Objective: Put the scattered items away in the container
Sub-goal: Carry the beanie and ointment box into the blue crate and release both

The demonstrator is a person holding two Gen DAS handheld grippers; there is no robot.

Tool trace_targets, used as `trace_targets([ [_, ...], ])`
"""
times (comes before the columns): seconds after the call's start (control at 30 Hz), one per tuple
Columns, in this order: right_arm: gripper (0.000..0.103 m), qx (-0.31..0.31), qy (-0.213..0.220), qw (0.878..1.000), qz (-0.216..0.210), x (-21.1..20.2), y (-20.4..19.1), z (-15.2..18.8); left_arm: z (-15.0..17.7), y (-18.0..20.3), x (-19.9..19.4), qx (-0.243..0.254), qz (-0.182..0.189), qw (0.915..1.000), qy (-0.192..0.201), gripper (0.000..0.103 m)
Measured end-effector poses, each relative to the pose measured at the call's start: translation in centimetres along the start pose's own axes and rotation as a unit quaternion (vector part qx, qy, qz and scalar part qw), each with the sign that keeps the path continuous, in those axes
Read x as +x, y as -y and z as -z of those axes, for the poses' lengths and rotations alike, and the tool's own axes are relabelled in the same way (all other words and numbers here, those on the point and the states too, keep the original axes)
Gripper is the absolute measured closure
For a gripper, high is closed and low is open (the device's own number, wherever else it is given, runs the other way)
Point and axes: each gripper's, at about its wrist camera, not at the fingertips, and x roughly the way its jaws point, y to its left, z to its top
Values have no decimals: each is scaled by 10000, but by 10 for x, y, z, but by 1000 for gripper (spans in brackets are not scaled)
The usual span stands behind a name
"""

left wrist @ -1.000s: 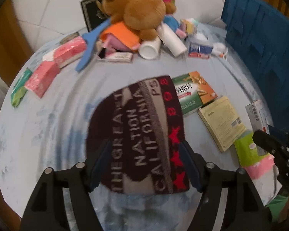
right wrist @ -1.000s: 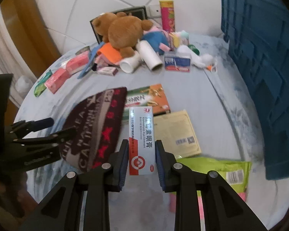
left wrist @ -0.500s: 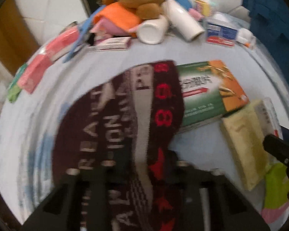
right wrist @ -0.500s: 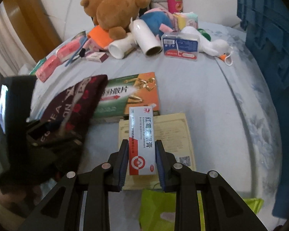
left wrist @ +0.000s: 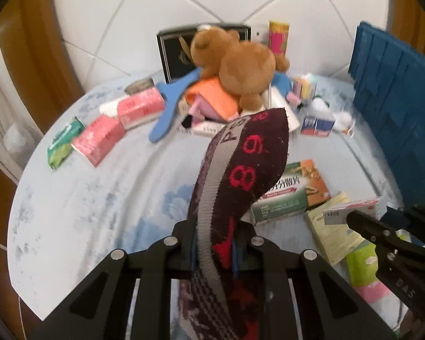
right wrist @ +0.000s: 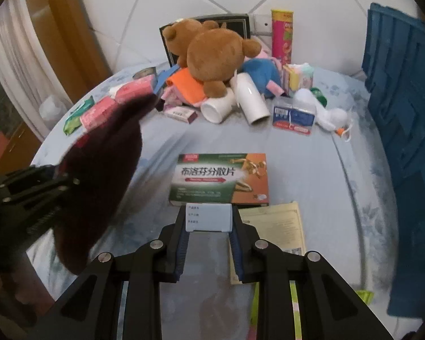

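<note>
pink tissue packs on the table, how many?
2: both at the table's left side. One pink tissue pack lies beside the blue paddle; the other next to the green packet. The pile may hide more.

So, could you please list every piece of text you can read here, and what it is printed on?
"P3", "8 9": sock in the left claw.
"布洛芬分散片": green-orange box.
Small box in the right claw: print too small.
Yellow sachet, pink packs: unreadable.

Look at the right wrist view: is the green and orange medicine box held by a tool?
No, the medicine box lies flat on the cloth, untouched.
</note>
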Motion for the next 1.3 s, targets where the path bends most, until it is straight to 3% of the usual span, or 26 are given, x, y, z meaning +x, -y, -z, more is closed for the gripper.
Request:
trace_targets([
  [0.4,77,-8,996,9943,383,-90,-38,-31,-30,-8,-84,363,461,9954,758,86],
  [0.67,77,295,1673,9823,789,-166,-3,-43,-68,42,-126,630,783,9871,1248,86],
  [0.87,77,530,2287,9648,1187,-234,64,-51,-107,124,-153,855,1043,9764,1687,86],
  [1.03,77,672,2715,9479,1523,-292,147,-48,-140,227,-188,937,1386,9618,2168,86],
  [1.3,77,883,2736,9361,2025,-357,283,-36,-171,383,-235,1125,1897,9464,2359,86],
])
